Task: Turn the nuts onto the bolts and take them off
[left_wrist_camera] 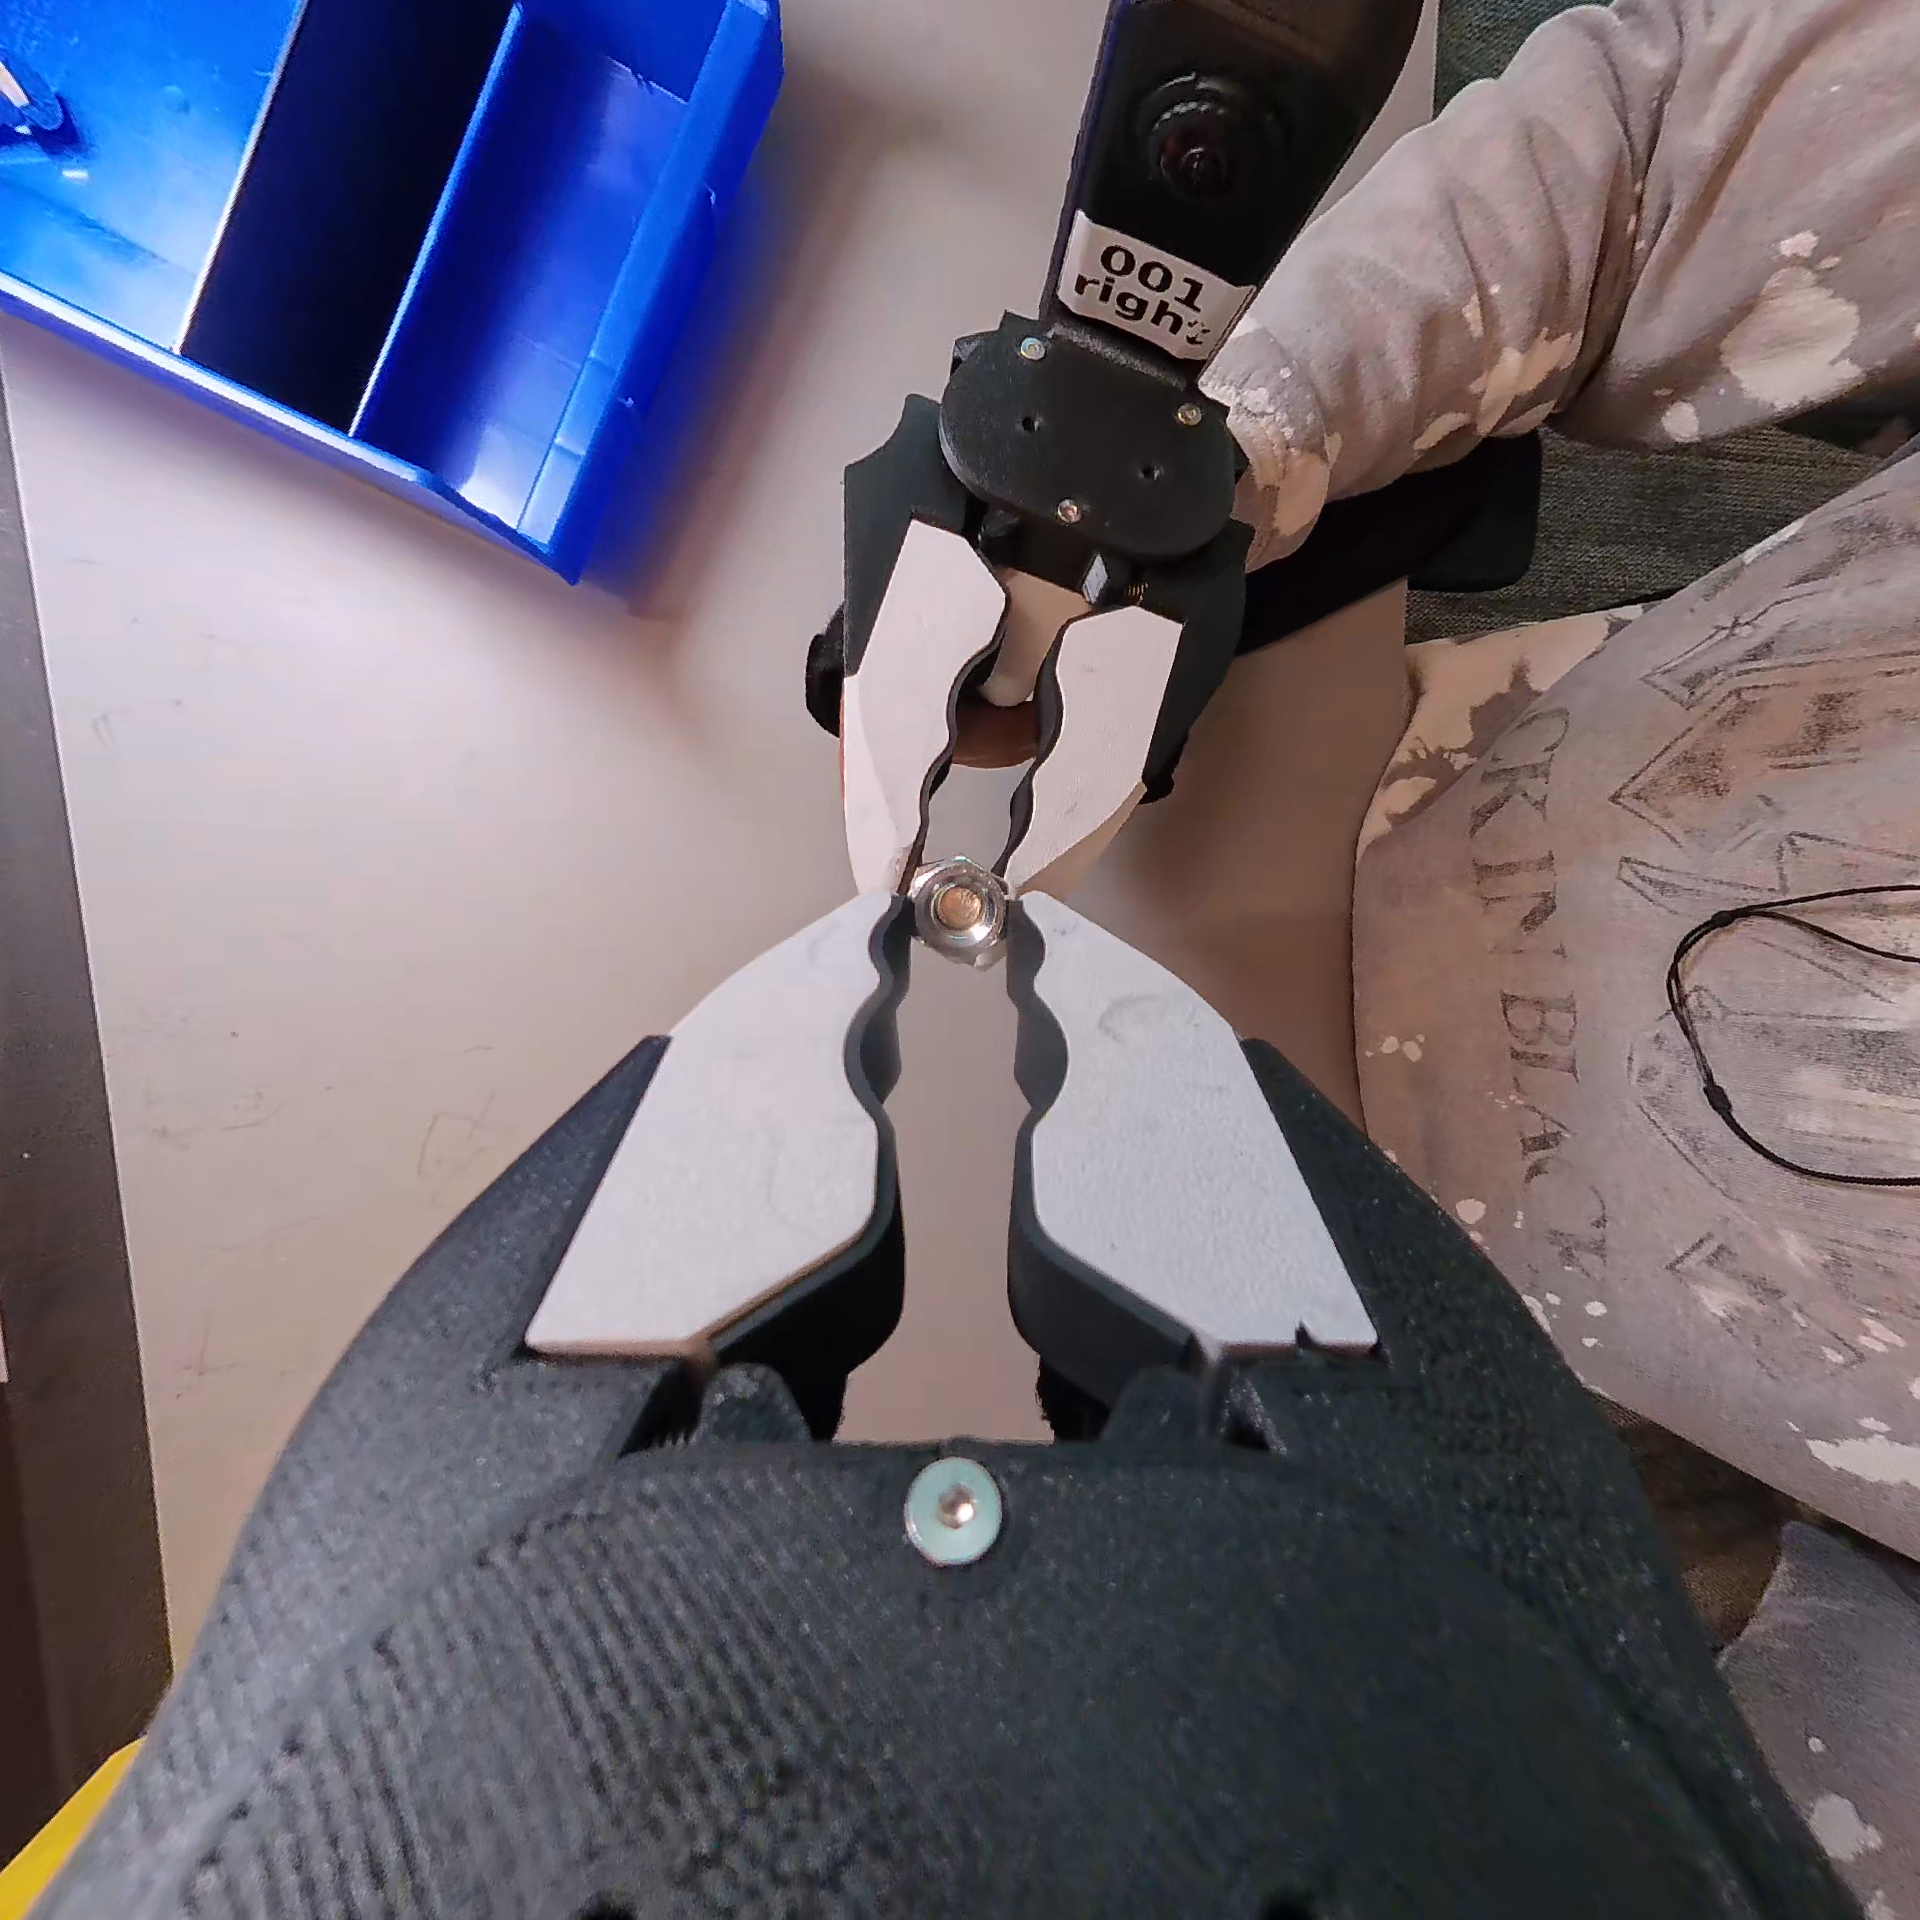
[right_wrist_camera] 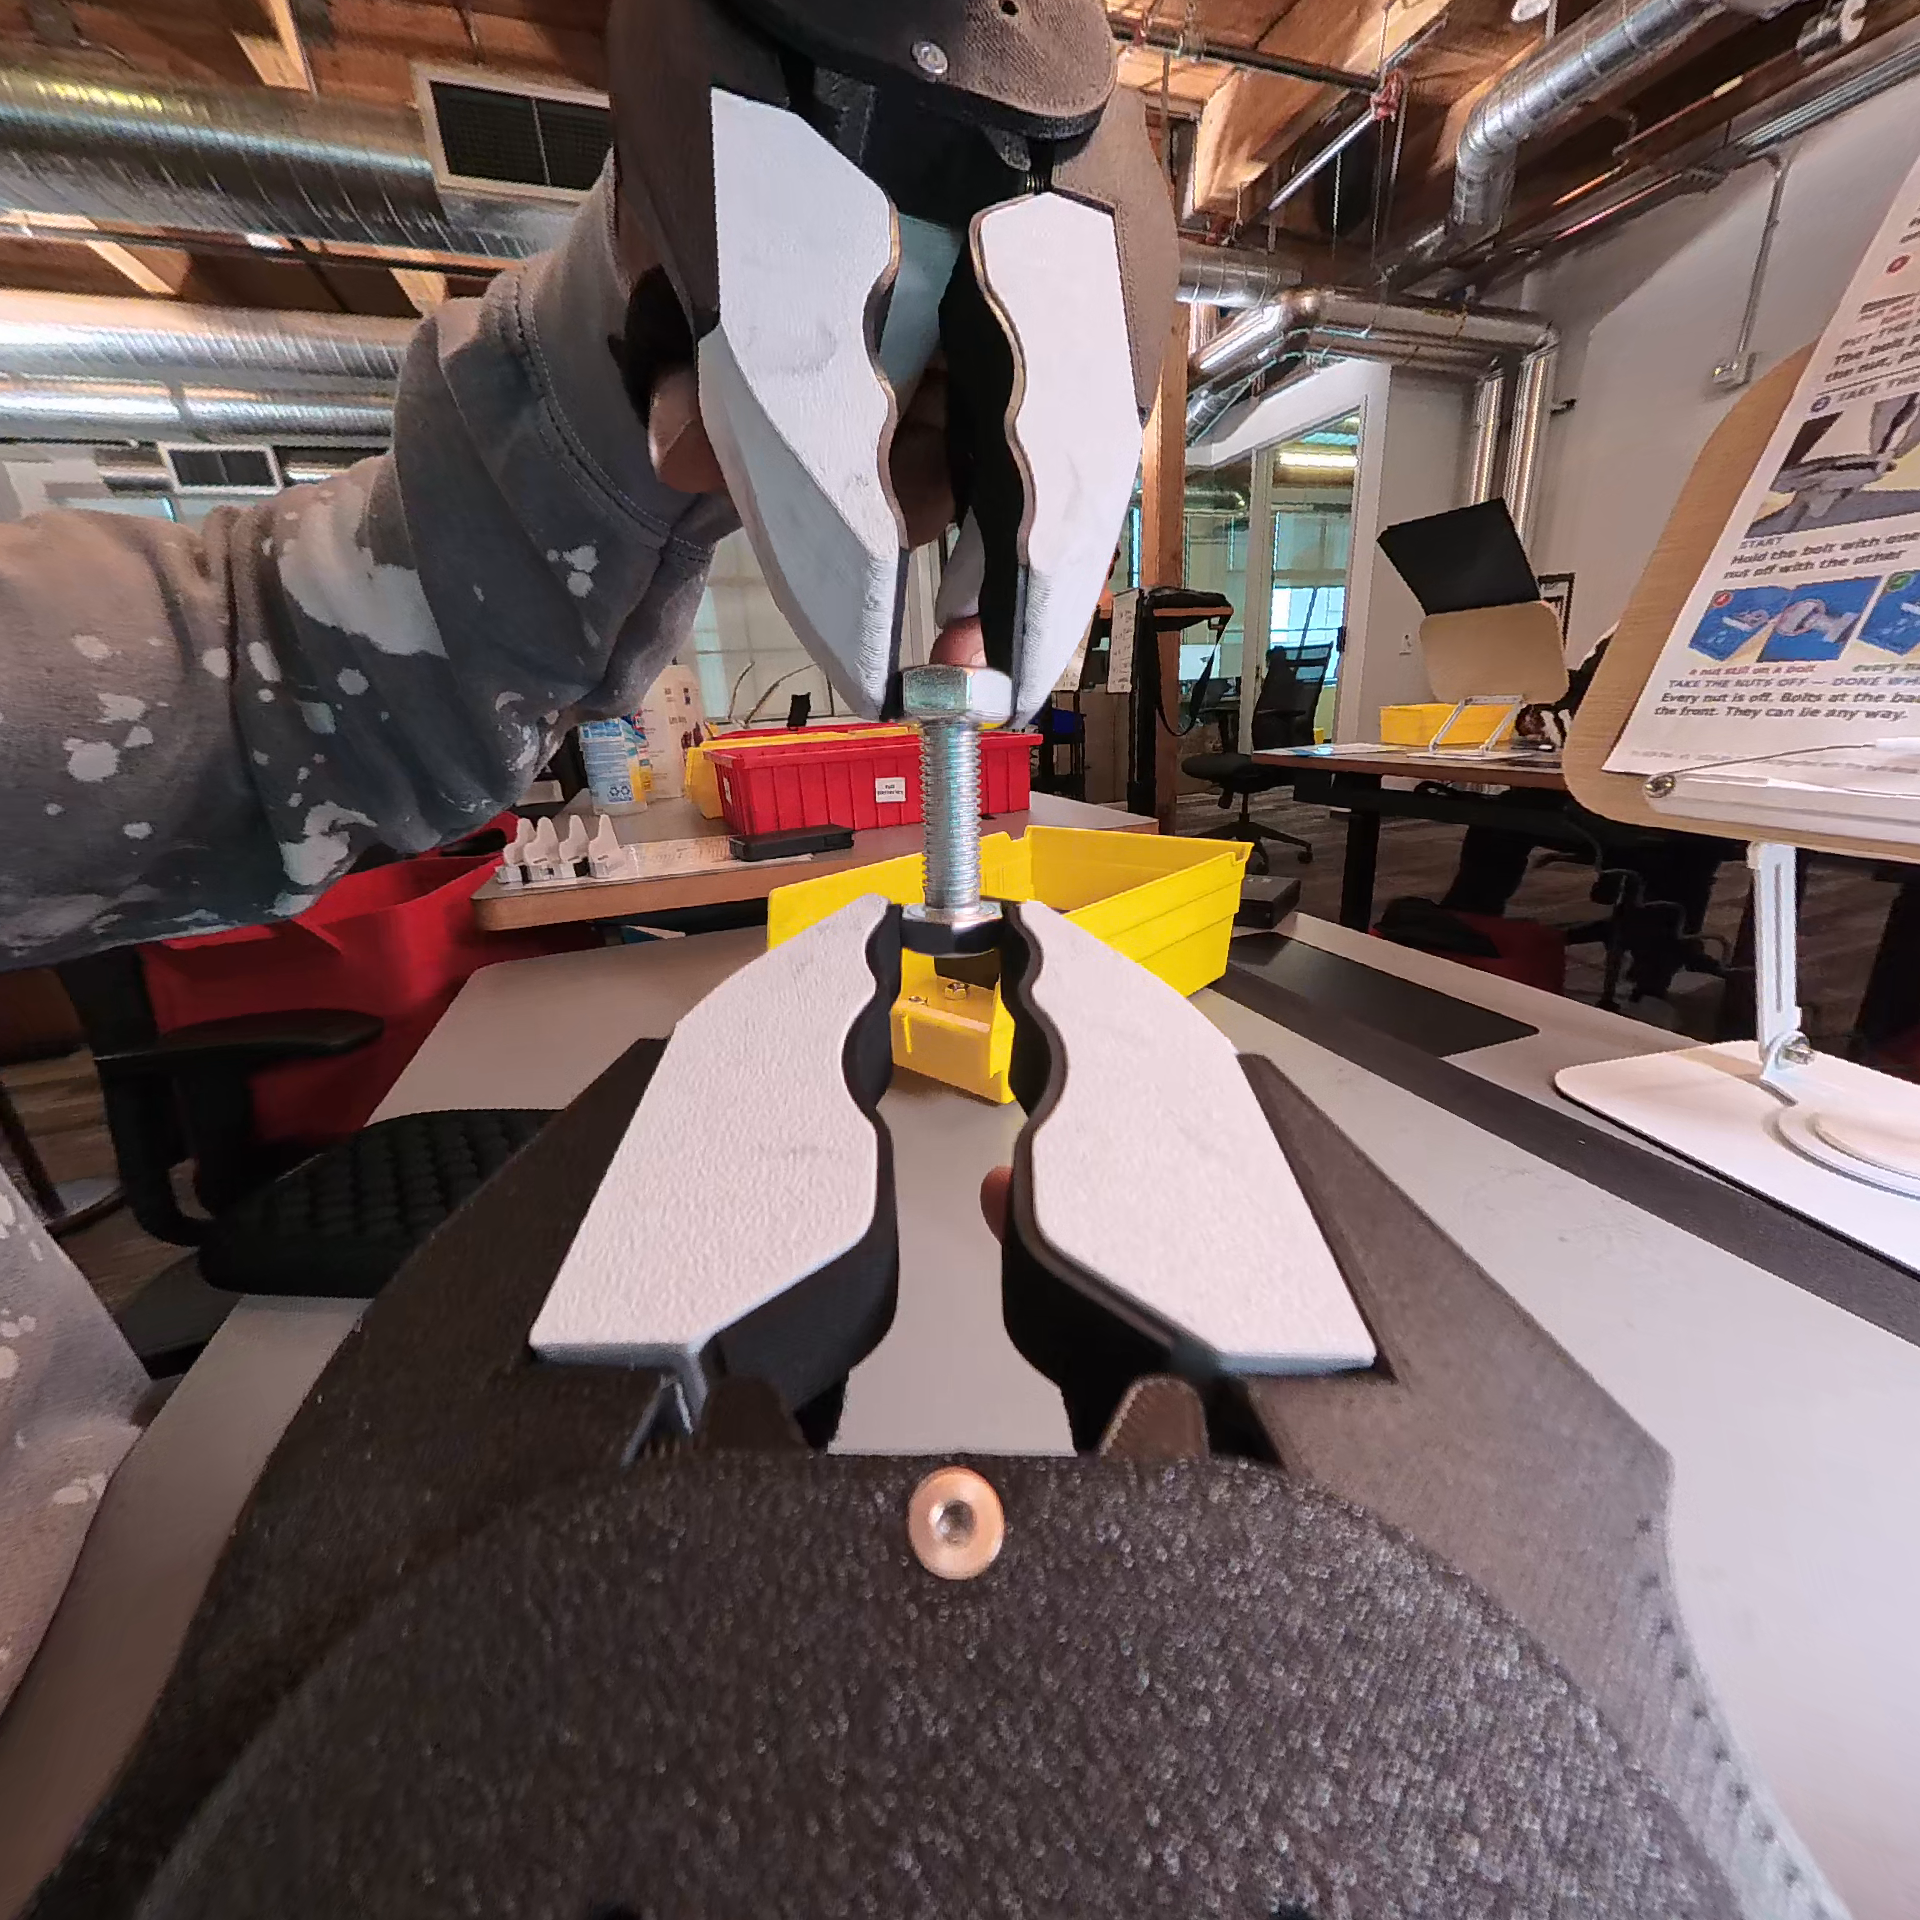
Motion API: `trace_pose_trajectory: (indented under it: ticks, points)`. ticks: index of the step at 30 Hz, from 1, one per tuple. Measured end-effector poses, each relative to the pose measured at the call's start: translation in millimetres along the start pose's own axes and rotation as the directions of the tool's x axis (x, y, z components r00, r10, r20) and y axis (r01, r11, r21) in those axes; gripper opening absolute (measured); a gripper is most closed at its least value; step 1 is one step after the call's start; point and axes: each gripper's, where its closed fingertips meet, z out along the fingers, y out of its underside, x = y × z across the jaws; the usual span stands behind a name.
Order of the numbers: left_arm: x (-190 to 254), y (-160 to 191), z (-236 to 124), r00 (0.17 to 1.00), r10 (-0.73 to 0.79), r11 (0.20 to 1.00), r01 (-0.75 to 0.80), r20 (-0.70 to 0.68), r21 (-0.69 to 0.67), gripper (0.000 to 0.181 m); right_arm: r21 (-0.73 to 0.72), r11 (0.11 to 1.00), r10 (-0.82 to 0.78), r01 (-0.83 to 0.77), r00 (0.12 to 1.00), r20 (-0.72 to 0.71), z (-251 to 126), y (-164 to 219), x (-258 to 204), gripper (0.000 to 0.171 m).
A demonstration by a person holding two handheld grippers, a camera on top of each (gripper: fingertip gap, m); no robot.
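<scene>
A silver bolt [right_wrist_camera: 951, 810] stands upright in the air above the table. My left gripper [right_wrist_camera: 954, 694] comes down from above and is shut on the bolt's hex head [left_wrist_camera: 957, 916]. My right gripper [right_wrist_camera: 948, 925] is shut on a hex nut [right_wrist_camera: 948, 930] that sits near the bolt's lower end. In the left wrist view my left gripper [left_wrist_camera: 954, 935] looks straight down on the head, and the right gripper [left_wrist_camera: 961, 862] reaches in from the top just beneath it. The nut is hidden in that view.
A blue divided bin [left_wrist_camera: 416, 260] lies on the grey table [left_wrist_camera: 312, 831] at the upper left. A yellow bin [right_wrist_camera: 1122, 894] sits behind the bolt. A sheet on a white stand [right_wrist_camera: 1766, 623] is at the right. The person's sleeve [right_wrist_camera: 312, 644] and body are close.
</scene>
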Motion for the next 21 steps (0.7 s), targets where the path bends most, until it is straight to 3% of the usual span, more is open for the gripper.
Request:
trace_pose_trajectory:
  ticks: [12,16,21]
  points:
    - [0,0,-5,1.000,0.006,0.996,-0.008,0.022,0.089,0.029,0.004,1.000,0.017,-0.017,1.000,0.004,1,2,-1,0.018]
    - [-2,-5,-15,0.999,0.004,0.963,-0.014,0.037,0.271,0.030,0.013,1.000,0.015,-0.015,1.000,0.001,0,0,1,0.018]
    - [-11,-10,-27,0.991,-0.016,0.812,-0.064,0.132,0.580,0.029,0.027,1.000,0.006,-0.006,1.000,-0.026,-4,-6,8,0.018]
